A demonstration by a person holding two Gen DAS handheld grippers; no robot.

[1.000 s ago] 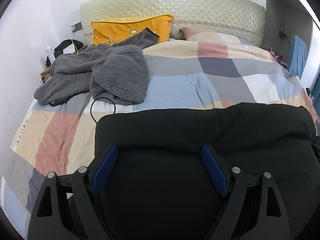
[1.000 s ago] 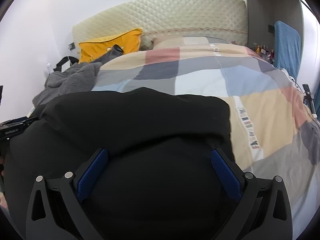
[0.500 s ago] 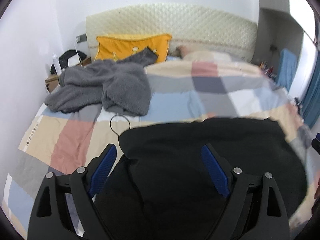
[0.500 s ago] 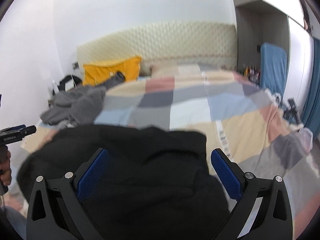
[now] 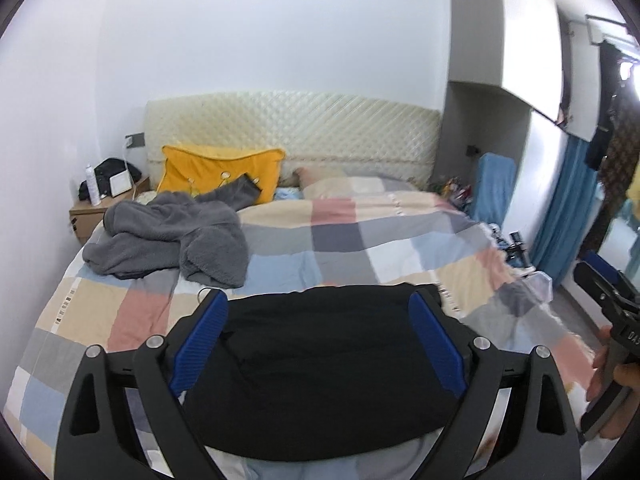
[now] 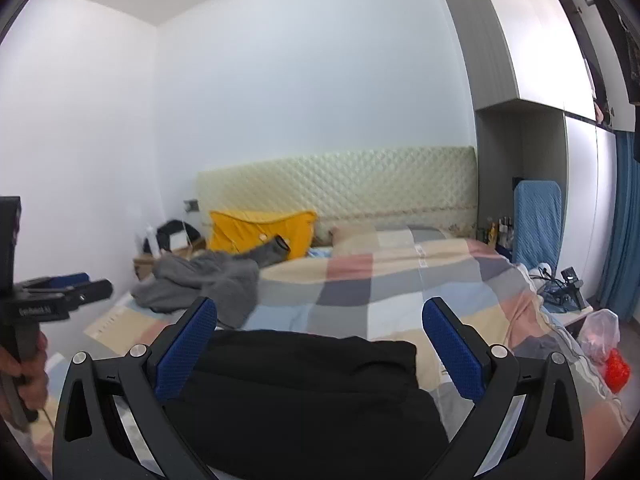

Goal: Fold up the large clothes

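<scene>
Your left gripper (image 5: 318,336) is spread wide and grips nothing — the black garment (image 5: 320,368) lies folded on the quilt (image 5: 348,240) in the lower centre of the frame, seen between its fingers. Your right gripper (image 6: 320,352) is likewise released, with the same garment (image 6: 304,396) below it. A grey fleece (image 5: 168,236) sits at centre left, just in front of the yellow pillow (image 5: 216,170).

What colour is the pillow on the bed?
Yellow; the pillow shows best in the left wrist view.
</scene>
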